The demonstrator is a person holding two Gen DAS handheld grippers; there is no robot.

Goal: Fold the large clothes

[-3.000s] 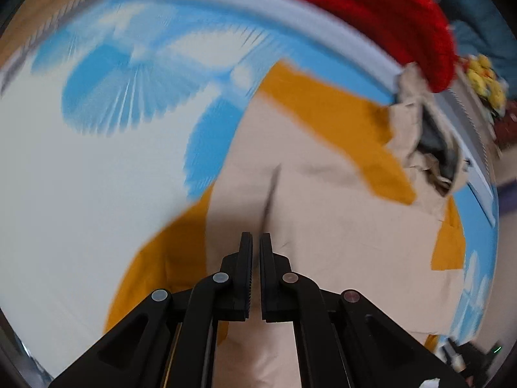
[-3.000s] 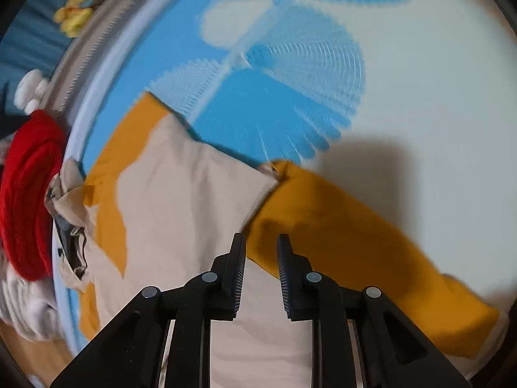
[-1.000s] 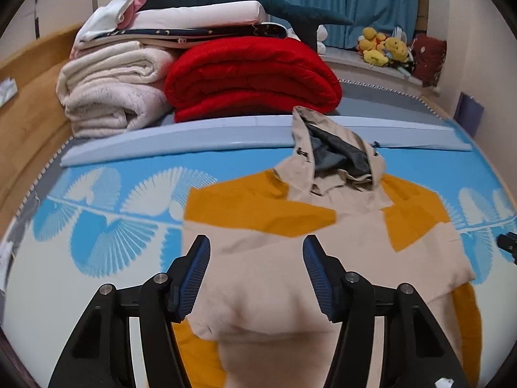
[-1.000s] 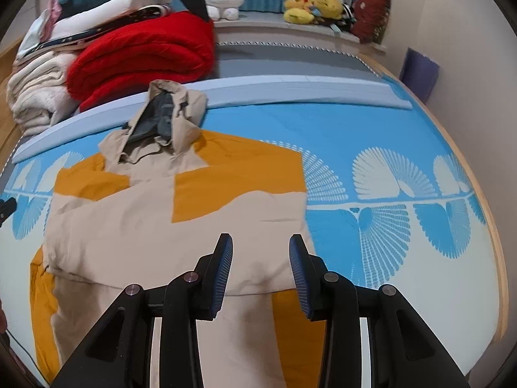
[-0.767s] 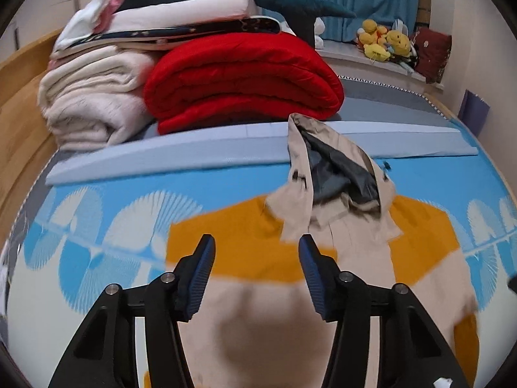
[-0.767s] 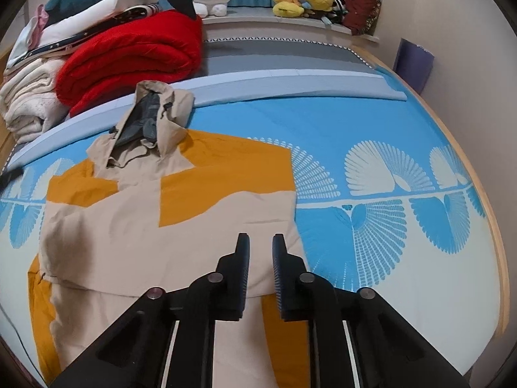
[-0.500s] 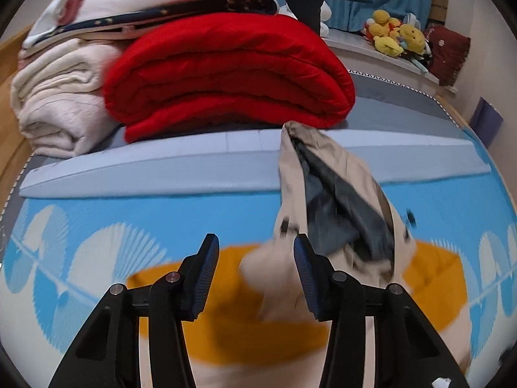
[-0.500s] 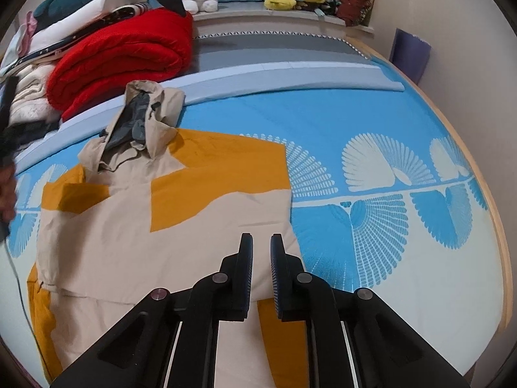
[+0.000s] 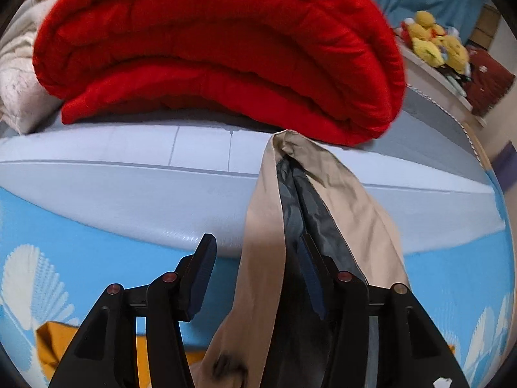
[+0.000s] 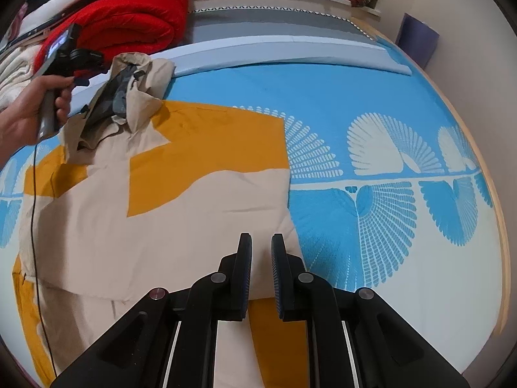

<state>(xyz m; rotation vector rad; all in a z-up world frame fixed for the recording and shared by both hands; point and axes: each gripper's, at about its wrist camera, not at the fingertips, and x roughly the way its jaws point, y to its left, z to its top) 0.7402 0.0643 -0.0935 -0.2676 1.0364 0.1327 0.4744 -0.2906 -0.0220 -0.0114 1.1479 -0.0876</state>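
A beige and mustard hooded jacket [image 10: 161, 210] lies flat on the bed, sleeves folded in. Its hood [image 9: 355, 213], with a grey lining, points at the headboard end. My left gripper [image 9: 255, 239] is low over the hood. Its jaws are opening, and the hood's beige left edge lies between them without being pressed. The right wrist view shows the hood [image 10: 139, 74] and a hand [image 10: 35, 113] holding that gripper beside it. My right gripper [image 10: 261, 239] hovers over the jacket's lower right part, its jaws a narrow gap apart with nothing in them.
A folded red blanket [image 9: 210, 48] and cream blankets [image 9: 16, 90] are stacked just beyond the hood, behind a pale blue strip [image 9: 113, 177]. Plush toys [image 9: 429, 45] sit on a ledge. The blue fan-patterned sheet [image 10: 371, 97] spreads to the right. A cable [image 10: 34, 226] trails over the jacket's left side.
My left gripper has travelled from over the jacket's body up to the hood and dropped lower. The right gripper's jaws have narrowed and it has sunk slightly over the jacket.
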